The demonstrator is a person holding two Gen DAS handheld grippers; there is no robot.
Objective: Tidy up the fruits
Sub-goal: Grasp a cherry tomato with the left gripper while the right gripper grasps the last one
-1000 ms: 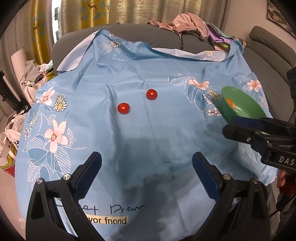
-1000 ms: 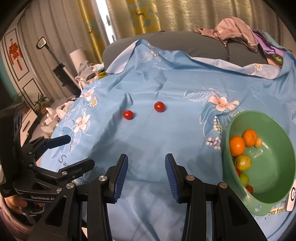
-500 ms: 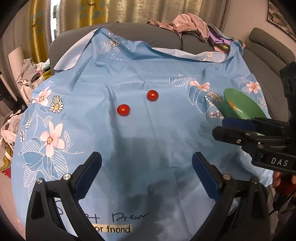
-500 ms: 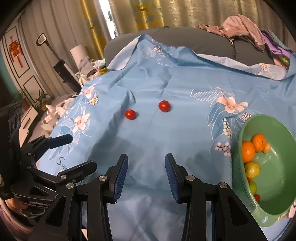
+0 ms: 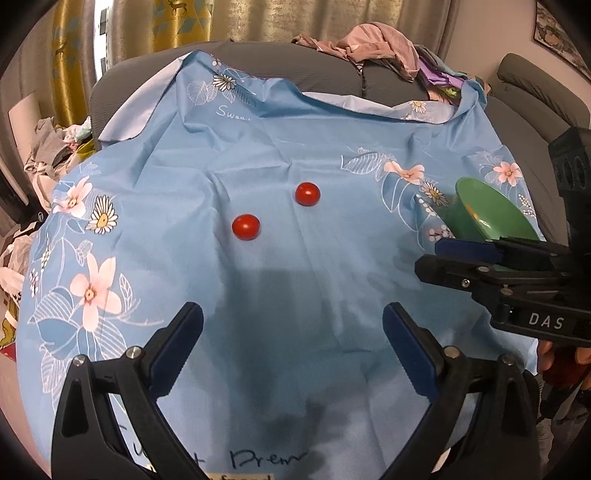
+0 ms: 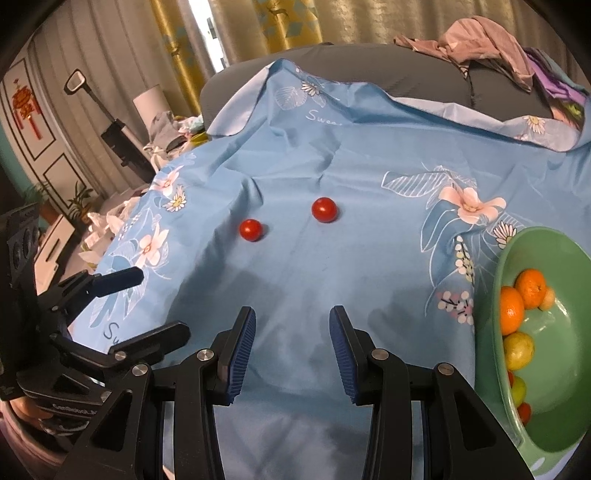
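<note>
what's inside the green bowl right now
The green bowl holds two oranges, a small pale fruit, yellow-green fruits and a red one. Its near wall may hide more.

Two small round red tomatoes (image 6: 324,209) (image 6: 251,229), apart on blue floral cloth (image 6: 332,288). Green bowl (image 6: 554,435) at right, holding oranges (image 6: 511,310) and other fruits.

A light blue cloth (image 5: 295,155) printed with pink and white flowers, yellow-centred daisies and white-outlined leaves fills the middle of both views. Two bright red round fruits (image 5: 246,226) (image 5: 307,194) lie at its centre. At the right edge a green bowl (image 6: 576,266) holds orange, yellow-green and red fruit. Both grippers (image 5: 291,343) (image 6: 291,343) at the bottom are black with dark blue ribbed pads. Gold and beige patterned curtains (image 5: 177,22) run along the top, above a grey sofa (image 5: 258,59).
</note>
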